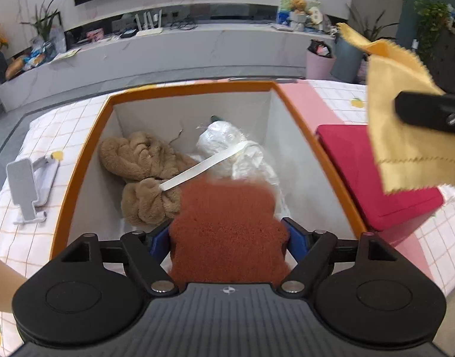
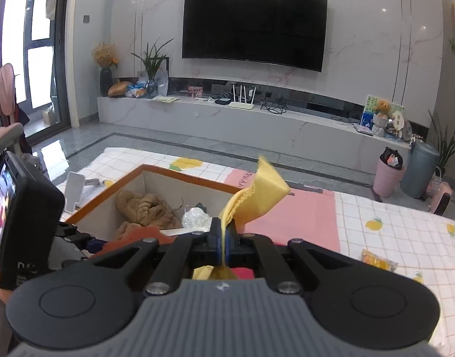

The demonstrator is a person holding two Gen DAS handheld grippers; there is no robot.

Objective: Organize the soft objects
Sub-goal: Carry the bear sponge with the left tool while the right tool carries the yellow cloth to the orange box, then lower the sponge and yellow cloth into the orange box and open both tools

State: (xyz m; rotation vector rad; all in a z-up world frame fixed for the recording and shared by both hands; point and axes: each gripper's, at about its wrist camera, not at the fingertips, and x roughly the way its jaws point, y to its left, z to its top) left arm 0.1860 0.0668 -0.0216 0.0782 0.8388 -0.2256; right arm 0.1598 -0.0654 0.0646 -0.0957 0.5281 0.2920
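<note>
A rust-orange sponge-like block (image 1: 227, 232) sits between the blue pads of my left gripper (image 1: 227, 236), over the near end of an orange-rimmed white box (image 1: 87, 154). The jaws stand wide and barely touch its sides; its top edge is blurred. Inside the box lie a brown plush bundle (image 1: 144, 160) and a crinkled clear plastic bag (image 1: 227, 139) with a white strap (image 1: 203, 166) across them. My right gripper (image 2: 224, 235) is shut on a yellow cloth (image 2: 257, 196), held up to the right of the box (image 2: 174, 171). The cloth (image 1: 406, 125) hangs from it in the left wrist view.
A flat red case (image 1: 370, 172) lies right of the box on a pink patch (image 1: 304, 104). A white phone stand (image 1: 28, 187) rests to the left on the checked lemon-print cloth (image 2: 391, 217). A small yellow packet (image 2: 377, 260) lies at the right. Beyond are the floor and TV bench.
</note>
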